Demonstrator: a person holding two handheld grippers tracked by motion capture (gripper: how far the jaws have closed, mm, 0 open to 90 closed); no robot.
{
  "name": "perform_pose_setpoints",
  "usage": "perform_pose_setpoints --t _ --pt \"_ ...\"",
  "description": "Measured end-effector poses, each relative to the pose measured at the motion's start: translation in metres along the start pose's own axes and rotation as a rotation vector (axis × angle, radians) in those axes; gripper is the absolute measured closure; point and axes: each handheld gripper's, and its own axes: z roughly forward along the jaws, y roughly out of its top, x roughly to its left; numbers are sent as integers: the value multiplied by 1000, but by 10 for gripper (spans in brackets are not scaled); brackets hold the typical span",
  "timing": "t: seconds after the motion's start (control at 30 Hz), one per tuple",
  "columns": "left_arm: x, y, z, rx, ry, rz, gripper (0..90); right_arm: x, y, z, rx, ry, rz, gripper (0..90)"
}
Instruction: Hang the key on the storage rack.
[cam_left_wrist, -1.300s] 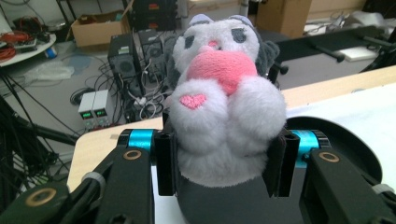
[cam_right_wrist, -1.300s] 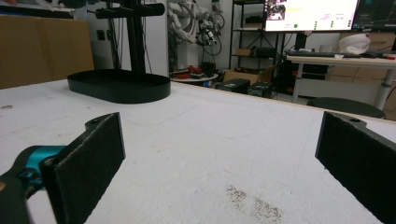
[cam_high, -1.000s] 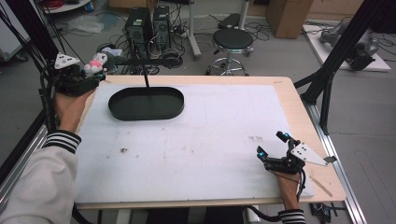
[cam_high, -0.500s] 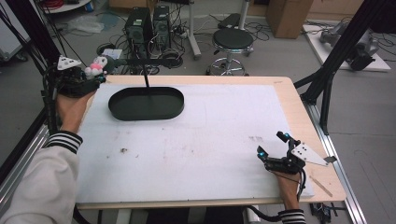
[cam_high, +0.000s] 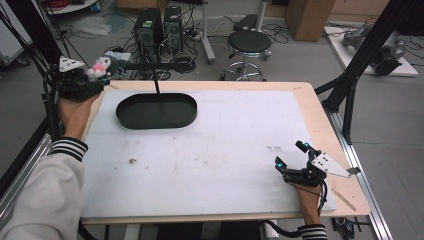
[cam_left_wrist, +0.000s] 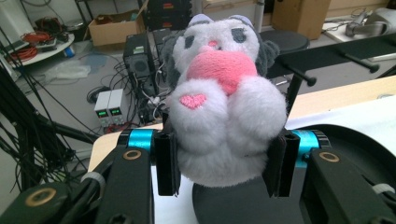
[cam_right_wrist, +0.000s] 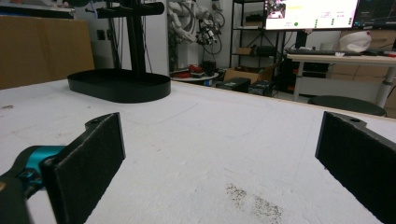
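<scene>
One plush toy (cam_left_wrist: 224, 98), grey-white with pink heart, clenched in left gripper (cam_left_wrist: 224, 163); one black oval tray (cam_high: 156, 111); right gripper (cam_right_wrist: 219, 154) released, empty.

The white table top (cam_high: 215, 150) lies bare between the two hands, so a gripper can pass freely there. At its far left stands the black oval tray (cam_high: 156, 111) with an upright post (cam_high: 156, 86) and crossbar, which blocks that corner.
</scene>
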Motion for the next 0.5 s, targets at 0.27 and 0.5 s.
perform_pose_setpoints --t 0.27,0.5 --pt "5 -16 -3 13 6 -17 558 -1 0 0 -3 0 1 4" --pt "7 -31 -7 18 -25 -41 557 -1 0 0 -3 -1 3 4"
